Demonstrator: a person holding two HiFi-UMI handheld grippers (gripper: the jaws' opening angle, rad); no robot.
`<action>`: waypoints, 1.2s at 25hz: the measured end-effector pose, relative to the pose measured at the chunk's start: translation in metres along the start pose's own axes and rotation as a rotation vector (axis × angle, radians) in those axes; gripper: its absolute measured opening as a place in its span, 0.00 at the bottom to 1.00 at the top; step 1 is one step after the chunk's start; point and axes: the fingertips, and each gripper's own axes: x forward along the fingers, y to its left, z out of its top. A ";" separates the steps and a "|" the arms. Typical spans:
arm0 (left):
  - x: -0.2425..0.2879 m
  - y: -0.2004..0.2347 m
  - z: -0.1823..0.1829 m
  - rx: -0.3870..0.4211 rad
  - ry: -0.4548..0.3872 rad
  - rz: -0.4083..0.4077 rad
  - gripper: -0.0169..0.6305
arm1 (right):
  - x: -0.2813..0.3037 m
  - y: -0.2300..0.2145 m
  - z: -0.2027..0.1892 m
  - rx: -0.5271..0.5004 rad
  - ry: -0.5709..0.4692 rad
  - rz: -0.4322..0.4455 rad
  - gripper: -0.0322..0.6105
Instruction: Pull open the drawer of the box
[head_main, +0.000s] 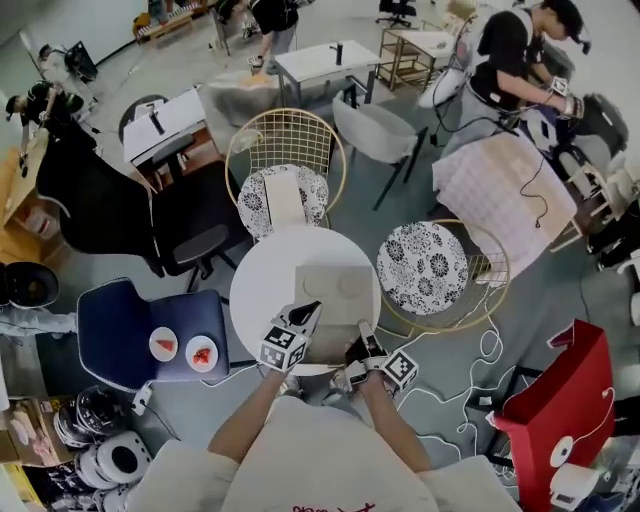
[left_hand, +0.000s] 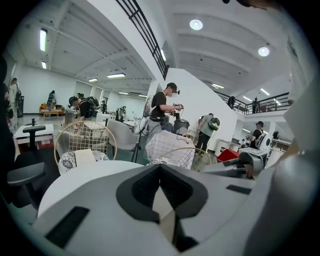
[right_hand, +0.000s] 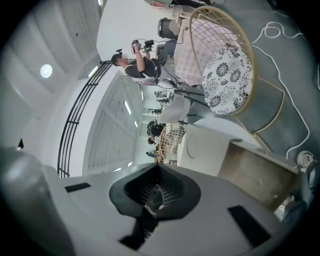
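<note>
Round white desk (head_main: 262, 290), smooth-topped. The box (head_main: 338, 285) sits near its centre: square, flat-lidded, matte pale beige, with a shallow circular recess pressed into the lid. From the right gripper view the box (right_hand: 210, 147) shows a lighter top face above a plain tan side panel with a dull, board-like finish. No view shows whether the drawer is in or out.

Left gripper (head_main: 310, 312): its tip lies at the near left corner of the box. In the left gripper view the left gripper (left_hand: 160, 167) has its dark pads pressed together at the tip. A pale beige sliver shows in the gap behind them; whether it is pinched cannot be determined.

Right gripper (head_main: 365, 335): positioned just beside the near right corner of the box, at the desk's near edge. In its own view the right gripper (right_hand: 157, 187) has ribbed dark pads closed against each other, the box lying off to one side.

A gold wire-frame chair (head_main: 440, 268) with a black-and-white patterned round cushion stands beside the desk.
</note>
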 end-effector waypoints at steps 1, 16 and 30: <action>-0.002 -0.002 0.005 0.005 -0.009 0.002 0.05 | 0.003 0.005 0.003 -0.023 0.007 -0.001 0.08; -0.014 -0.022 0.044 0.026 -0.085 0.072 0.05 | 0.027 0.047 0.015 -0.743 0.219 -0.134 0.08; -0.016 -0.066 0.031 0.040 -0.077 0.082 0.05 | 0.018 0.097 0.001 -1.533 0.266 -0.103 0.08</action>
